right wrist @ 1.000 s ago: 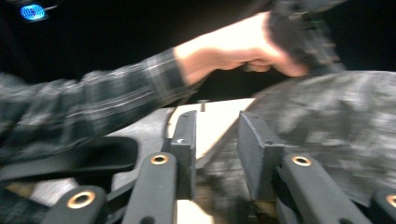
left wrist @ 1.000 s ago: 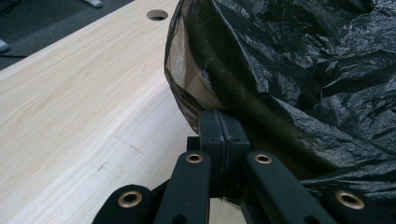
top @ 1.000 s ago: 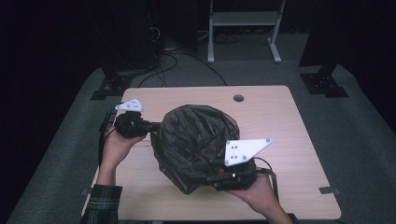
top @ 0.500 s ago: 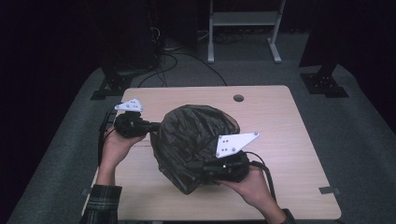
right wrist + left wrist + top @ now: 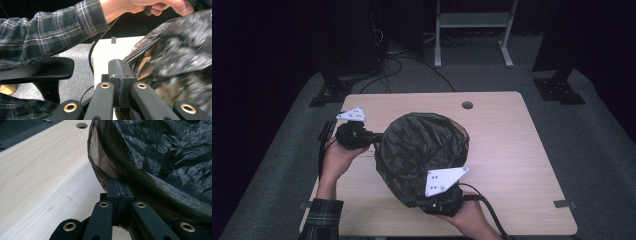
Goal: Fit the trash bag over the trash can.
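High view puts the right gripper point(image 5: 419, 202) nearest, close to the front edge of the worktop point(image 5: 517, 165), held in the person's right hand point(image 5: 467, 220) with its grey plate point(image 5: 443, 180) angled up over the bag point(image 5: 424, 147). Its cable point(image 5: 489, 215) runs off toward the front edge. Right gripper view has the jaws pressed flat together with a fold of thin bag film trapped between them; beyond them lie a chair armrest point(image 5: 42, 68) and a plaid sleeve point(image 5: 50, 30).

Crumpled and puffed up, the bag is dark, slightly see-through plastic, sitting left of the worktop's centre and reaching from the right gripper almost to the back half.

At the bag's left side, near the left edge of the worktop, the left gripper point(image 5: 377, 136) is held by the left hand point(image 5: 339, 160). Left gripper view shows its jaws closed tight on the bag's rim point(image 5: 100, 167), the film rising away to the right over bare wood.

Farther back, a round hole point(image 5: 467, 105) sits near the back edge. Beyond the worktop are grey floor, stand feet and a white frame point(image 5: 472, 22) in the dark.
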Motion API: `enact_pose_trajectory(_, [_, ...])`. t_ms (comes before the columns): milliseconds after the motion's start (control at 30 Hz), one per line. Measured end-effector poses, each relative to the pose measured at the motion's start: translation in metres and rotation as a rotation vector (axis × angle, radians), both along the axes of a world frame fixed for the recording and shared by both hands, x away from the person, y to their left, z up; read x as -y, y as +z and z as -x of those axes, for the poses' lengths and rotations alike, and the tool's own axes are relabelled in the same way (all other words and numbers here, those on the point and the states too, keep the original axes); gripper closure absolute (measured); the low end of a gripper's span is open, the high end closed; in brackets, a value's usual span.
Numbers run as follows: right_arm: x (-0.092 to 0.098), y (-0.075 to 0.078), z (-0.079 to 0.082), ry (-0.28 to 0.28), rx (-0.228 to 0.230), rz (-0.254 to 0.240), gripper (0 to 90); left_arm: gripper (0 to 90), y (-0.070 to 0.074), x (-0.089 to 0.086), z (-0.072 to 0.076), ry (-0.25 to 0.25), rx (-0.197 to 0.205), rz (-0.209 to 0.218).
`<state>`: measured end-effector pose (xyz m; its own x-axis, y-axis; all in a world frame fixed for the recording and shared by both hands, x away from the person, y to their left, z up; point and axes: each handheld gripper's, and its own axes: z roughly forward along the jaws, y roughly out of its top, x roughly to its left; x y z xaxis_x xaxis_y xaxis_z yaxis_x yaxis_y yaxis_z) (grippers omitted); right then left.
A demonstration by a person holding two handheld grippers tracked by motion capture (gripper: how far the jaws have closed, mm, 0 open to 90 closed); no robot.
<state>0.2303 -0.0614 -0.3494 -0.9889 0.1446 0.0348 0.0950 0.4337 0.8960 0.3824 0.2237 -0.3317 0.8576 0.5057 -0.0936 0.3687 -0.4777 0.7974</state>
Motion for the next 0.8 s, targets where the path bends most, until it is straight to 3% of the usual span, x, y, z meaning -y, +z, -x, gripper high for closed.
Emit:
enact_pose_trajectory(233, [-0.001, -0.029, 0.000, -0.012, -0.034, -0.007, 90.0, 89.6, -0.013, 0.002, -0.002, -0.004, -0.026, -0.013])
enact_pose_trajectory(400, [-0.004, -0.052, -0.001, -0.016, -0.064, 0.014, 89.9, 89.6, -0.027, 0.005, -0.004, -0.004, -0.051, -0.039])
enact_pose_trajectory(467, [-0.002, -0.055, -0.001, -0.019, -0.066, 0.009, 85.3, 89.7, -0.029, 0.004, -0.004, 0.007, -0.049, -0.045])
enact_pose_trajectory(567, [0.007, -0.047, 0.002, -0.006, -0.069, -0.024, 72.3, 89.7, -0.029, 0.000, -0.004, 0.020, -0.048, -0.034])
enact_pose_trajectory(633, [0.012, -0.042, 0.005, -0.012, -0.056, -0.030, 71.7, 89.7, -0.027, -0.004, -0.004, 0.027, -0.042, -0.029])
enact_pose_trajectory(667, [0.029, -0.028, 0.009, -0.029, -0.026, -0.065, 69.4, 89.7, -0.026, -0.005, -0.003, 0.030, -0.041, -0.029])
enact_pose_trajectory(800, [0.070, -0.006, 0.010, -0.112, 0.035, -0.120, 63.0, 89.7, -0.027, -0.009, -0.003, 0.037, -0.044, -0.027])
